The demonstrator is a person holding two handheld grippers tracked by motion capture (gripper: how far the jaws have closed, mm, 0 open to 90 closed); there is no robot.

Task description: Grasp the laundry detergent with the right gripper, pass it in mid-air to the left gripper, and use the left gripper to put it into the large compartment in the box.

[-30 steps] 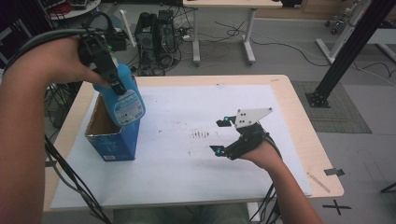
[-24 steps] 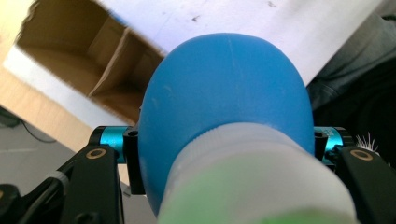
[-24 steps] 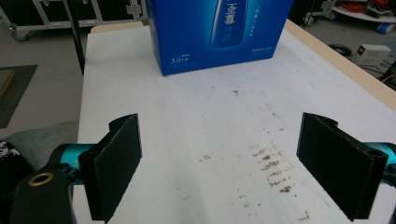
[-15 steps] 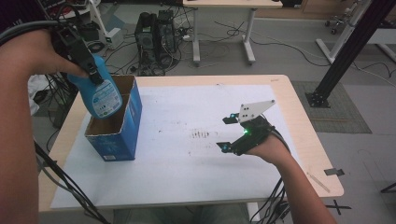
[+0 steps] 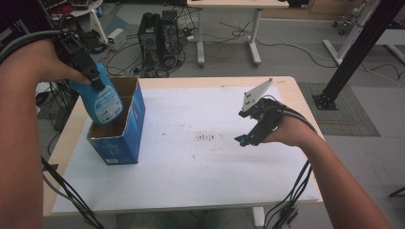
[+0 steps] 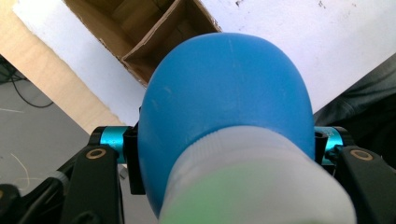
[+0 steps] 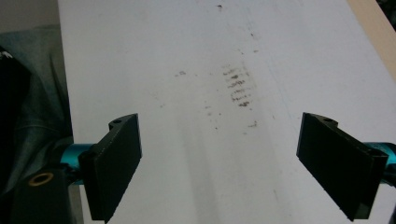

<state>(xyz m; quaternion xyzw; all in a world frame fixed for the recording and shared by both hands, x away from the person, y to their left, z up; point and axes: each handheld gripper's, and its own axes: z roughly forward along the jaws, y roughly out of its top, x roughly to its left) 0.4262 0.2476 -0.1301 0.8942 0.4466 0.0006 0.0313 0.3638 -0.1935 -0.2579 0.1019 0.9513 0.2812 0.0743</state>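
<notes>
A blue plastic bottle [image 5: 101, 101] with a white label hangs bottom-down over the open top of a blue cardboard box [image 5: 123, 131] at the table's left. My left gripper [image 5: 90, 76] is shut on the bottle near its neck. In the left gripper view the bottle [image 6: 224, 98] bulges between the jaws, its pale cap end nearest the camera, with the box's brown inside [image 6: 140, 28] beyond it. My right gripper [image 5: 252, 125] hovers open above the white sheet at the right, nothing between its fingers [image 7: 116, 158].
A white sheet [image 5: 200, 162] covers most of the wooden table [image 5: 305, 100] and bears a patch of dark smudges [image 5: 206, 138]. Cables trail off the front edge from both grippers. Computer towers, another table and a black frame stand on the floor beyond.
My left gripper has carried the bottle leftward and lower, over the box's opening. My right hand has risen and drifted right, away from the smudges.
</notes>
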